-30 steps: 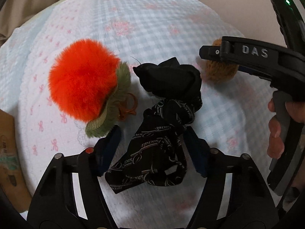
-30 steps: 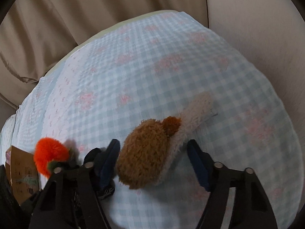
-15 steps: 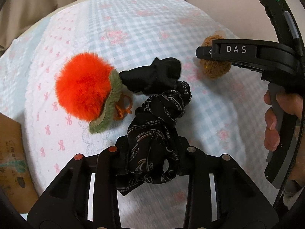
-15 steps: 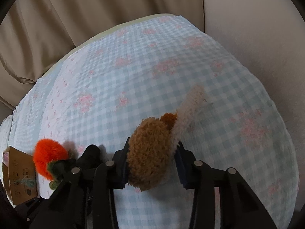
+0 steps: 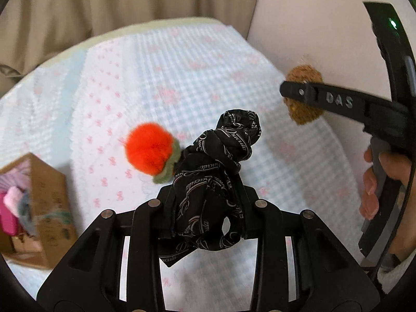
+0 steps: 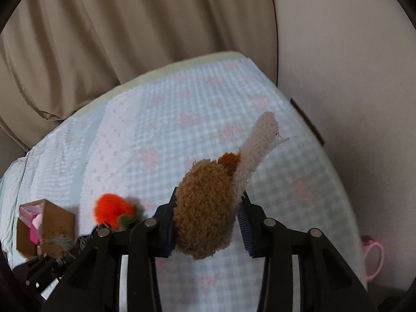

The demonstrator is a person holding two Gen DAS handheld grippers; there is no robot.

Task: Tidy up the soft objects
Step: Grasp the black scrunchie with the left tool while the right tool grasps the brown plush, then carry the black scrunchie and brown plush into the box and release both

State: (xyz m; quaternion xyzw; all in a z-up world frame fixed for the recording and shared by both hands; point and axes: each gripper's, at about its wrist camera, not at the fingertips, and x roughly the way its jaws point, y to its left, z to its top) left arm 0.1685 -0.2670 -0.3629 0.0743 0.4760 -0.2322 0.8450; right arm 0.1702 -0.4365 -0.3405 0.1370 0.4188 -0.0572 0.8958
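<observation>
Right now your left gripper (image 5: 208,208) is clenched on the black printed scarf (image 5: 218,171): the cloth is pinched between the two jaws, its knotted upper part bunches up and forward past the fingertips, and a loose tail hangs below the jaws, clear of the bedspread. Just beside the scarf, to its left in the left wrist view, the orange pom-pom (image 5: 148,150) with its green felt collar lies on the blue-and-white checked bedspread (image 5: 182,59), not touched by either tool.

Your right gripper (image 6: 208,226) grasps the brown plush toy (image 6: 205,205); the blue pads press on both flanks of its fuzzy body, which sits squarely between the jaws and bulges out below them. Its cream-coloured tail part (image 6: 257,145) sticks up and away to the right beyond the fingertips. From the left wrist view, the same toy shows as a brown tuft behind the right tool's finger, in front of the pale wall.

Your right hand (image 5: 374,179) wraps the handle at the far right edge. A cardboard box (image 5: 49,205) with pink and grey fabric inside stands at the left edge of the bedspread, well apart from both held things. Beige curtains (image 6: 130,26) hang behind the bed
</observation>
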